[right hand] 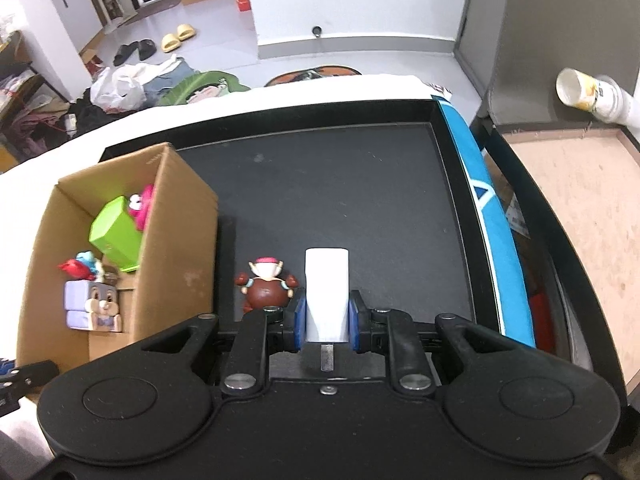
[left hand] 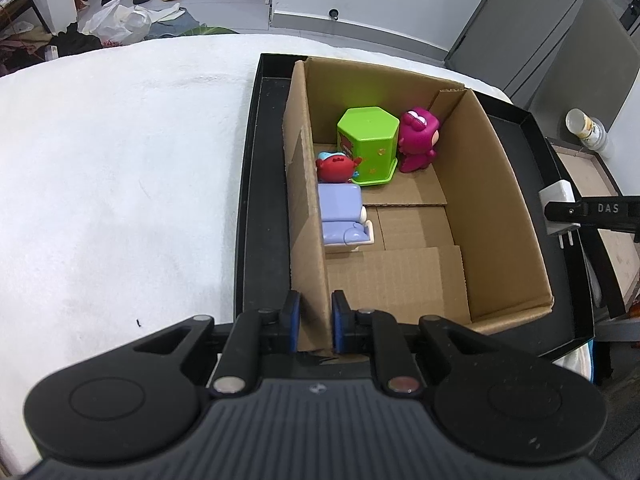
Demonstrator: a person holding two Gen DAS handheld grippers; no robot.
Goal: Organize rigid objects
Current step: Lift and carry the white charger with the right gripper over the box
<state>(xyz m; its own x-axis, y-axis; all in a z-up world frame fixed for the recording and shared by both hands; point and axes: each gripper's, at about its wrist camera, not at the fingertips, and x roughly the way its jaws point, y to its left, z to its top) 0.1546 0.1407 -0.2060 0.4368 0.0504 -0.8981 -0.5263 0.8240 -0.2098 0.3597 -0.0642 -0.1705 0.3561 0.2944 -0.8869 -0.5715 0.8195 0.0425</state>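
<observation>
The left hand-held gripper (left hand: 314,322) is clamping the near wall of an open cardboard box (left hand: 496,184) sitting in a black tray (right hand: 360,184). Inside the box are standing a green hexagonal container (left hand: 370,144), a magenta figurine (left hand: 418,140), a red toy (left hand: 334,168) and a lilac block toy (left hand: 340,214). The right hand-held gripper (right hand: 326,320) is grasping a white plug adapter (right hand: 326,288) beside a brown figurine (right hand: 266,284) on the tray.

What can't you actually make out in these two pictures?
- Brown figurine: right view, its feet sit behind the right tongs.
- White plug: right view, its prongs are mostly covered by the tool.
- Red toy: left view, partly behind the cardboard box wall; face unreadable.
</observation>
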